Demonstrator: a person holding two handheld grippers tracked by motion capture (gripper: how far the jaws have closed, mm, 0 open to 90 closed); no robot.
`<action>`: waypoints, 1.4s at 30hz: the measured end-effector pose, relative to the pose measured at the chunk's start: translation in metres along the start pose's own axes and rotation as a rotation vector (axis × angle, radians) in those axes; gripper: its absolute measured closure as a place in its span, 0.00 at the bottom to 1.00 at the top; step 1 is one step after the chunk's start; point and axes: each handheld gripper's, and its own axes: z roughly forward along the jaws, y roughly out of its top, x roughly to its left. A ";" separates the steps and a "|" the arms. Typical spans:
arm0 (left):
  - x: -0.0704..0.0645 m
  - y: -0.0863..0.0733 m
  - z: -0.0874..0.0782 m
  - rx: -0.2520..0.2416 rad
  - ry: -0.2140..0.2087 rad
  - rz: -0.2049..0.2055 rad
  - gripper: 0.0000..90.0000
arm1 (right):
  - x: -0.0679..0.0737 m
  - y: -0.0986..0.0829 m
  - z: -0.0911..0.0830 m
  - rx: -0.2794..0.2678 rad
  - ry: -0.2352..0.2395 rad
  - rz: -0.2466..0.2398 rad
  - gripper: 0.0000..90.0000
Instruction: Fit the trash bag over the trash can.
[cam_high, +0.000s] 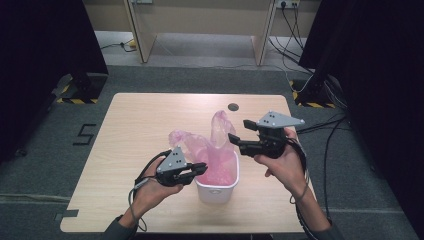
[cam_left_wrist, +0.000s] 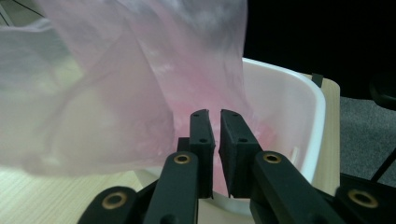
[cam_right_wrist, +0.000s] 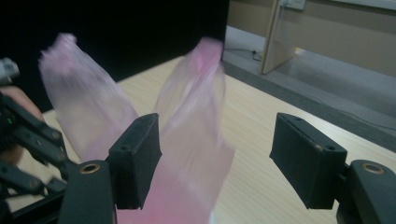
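Note:
A small white bin (cam_high: 218, 193) stands on the wooden table (cam_high: 135, 130), lined with a thin pink plastic bag (cam_high: 220, 131) whose two flaps stick up above the rim. My left gripper (cam_high: 202, 168) sits at the bin's left rim. In the left gripper view its jaws (cam_left_wrist: 214, 127) are closed to a narrow slit over the bag's (cam_left_wrist: 116, 93) lower edge at the white rim (cam_left_wrist: 299, 93). My right gripper (cam_high: 239, 131) hovers by the taller flap, above the bin's right side. It (cam_right_wrist: 217, 135) is wide open, with the flap (cam_right_wrist: 191, 121) loose between its fingers.
A round cable hole (cam_high: 233, 106) lies in the table behind the bin. Black curtains flank both sides. Cables (cam_high: 325, 130) trail across the floor at the right. A wooden desk frame (cam_high: 200, 25) stands at the back.

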 end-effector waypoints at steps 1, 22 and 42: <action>0.000 0.000 -0.001 0.000 0.000 0.003 0.92 | 0.000 0.005 0.002 -0.010 0.010 0.004 0.36; -0.003 0.036 -0.033 -0.082 0.148 -0.043 0.56 | 0.016 -0.017 0.013 0.052 0.095 -0.042 0.77; -0.012 -0.002 -0.052 -0.140 -0.102 -0.052 1.00 | 0.022 -0.065 -0.038 0.020 0.071 -0.025 0.89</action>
